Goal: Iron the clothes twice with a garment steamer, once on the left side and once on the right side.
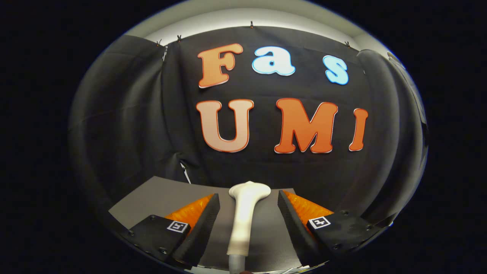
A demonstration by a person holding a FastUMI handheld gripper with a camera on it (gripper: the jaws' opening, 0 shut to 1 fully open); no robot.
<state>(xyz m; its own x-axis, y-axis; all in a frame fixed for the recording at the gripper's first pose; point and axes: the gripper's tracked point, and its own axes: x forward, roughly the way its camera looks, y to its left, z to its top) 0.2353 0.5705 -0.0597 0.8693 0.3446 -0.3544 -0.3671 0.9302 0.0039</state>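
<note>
My tool (pixel 248 213) is spread wide at the bottom of the frame, its two fingers (pixel 207 220) clear of everything. Between them, touching neither, the white garment steamer (pixel 245 213) lies lengthwise on the grey tabletop (pixel 159 198), its broad head pointing away toward the black cloth wall (pixel 125 125). Orange material (pixel 194 209) shows behind each finger. Nothing stands between the fingers and the steamer.
</note>
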